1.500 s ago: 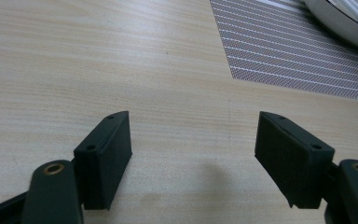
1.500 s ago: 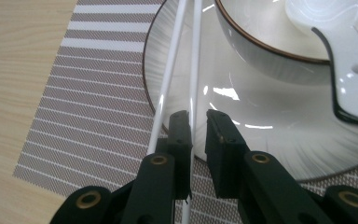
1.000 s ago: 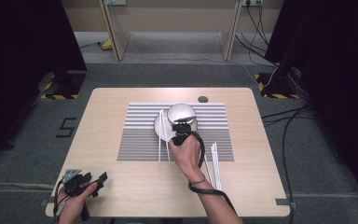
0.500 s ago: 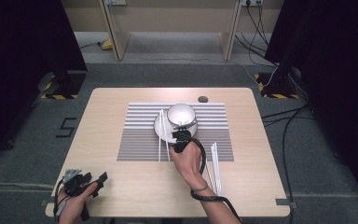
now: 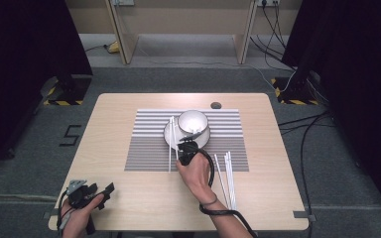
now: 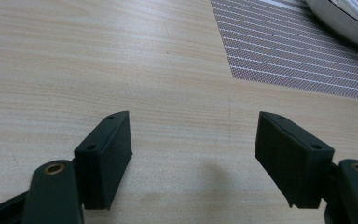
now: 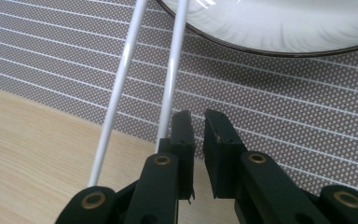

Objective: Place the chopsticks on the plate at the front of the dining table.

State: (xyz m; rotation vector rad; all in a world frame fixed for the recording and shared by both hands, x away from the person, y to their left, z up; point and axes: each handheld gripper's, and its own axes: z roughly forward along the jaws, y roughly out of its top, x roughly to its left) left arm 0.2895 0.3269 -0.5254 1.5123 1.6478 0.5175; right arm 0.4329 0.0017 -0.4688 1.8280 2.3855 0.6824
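Thin white sticks: a pair [image 5: 170, 144] lies side by side on the mat just left of the plate, near ends reaching the bare wood. In the right gripper view the nearer stick [image 7: 172, 70] runs along the outside of the left jaw, not between the two.
Light wooden table [image 5: 114, 114]: nothing on it has shifted over the last second.
Grey striped woven placemat [image 5: 144, 148]: flat and square to you.
Spare white sticks [image 5: 226, 178]: a loose bundle off the mat's right edge, well apart from the pair.
Round white plate [image 5: 206, 138]: the white bowl [image 5: 192, 121] sits on it, unmoved.
Right gripper [image 5: 185, 147]: your jaws have just been opening, but only to a narrow slit, and nothing is between them [image 7: 198, 116].
Meaning: this looks like a release, with the stick laid beside its partner. Lift straight off so you don't nudge it.
Left gripper [image 5: 101, 190]: parked at the near left corner, jaws spread wide over bare wood [image 6: 193, 140] and holding nothing.
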